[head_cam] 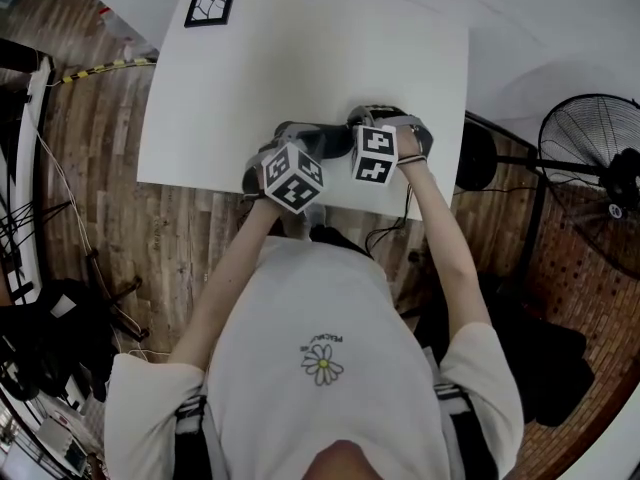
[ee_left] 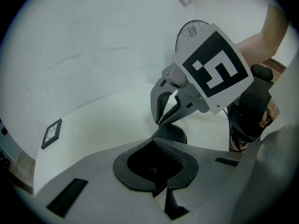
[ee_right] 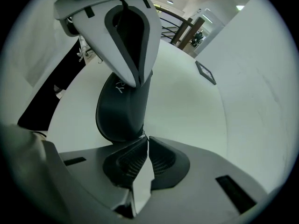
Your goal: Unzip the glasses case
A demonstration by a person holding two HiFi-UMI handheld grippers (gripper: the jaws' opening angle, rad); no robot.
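Observation:
A dark oval glasses case lies near the front edge of the white table, between my two grippers. My left gripper is shut on one end of the case, and in its own view the pads clamp dark shell. From the right gripper view, that left gripper pinches the case from the far side. My right gripper is shut at the near end, with a thin zipper pull caught at its tips. The left gripper view shows the right gripper pointing steeply down onto the case.
A black-framed marker tile lies at the table's far left corner. A standing fan is on the wooden floor to the right, and cables run along the floor at left. The table's front edge is just below the grippers.

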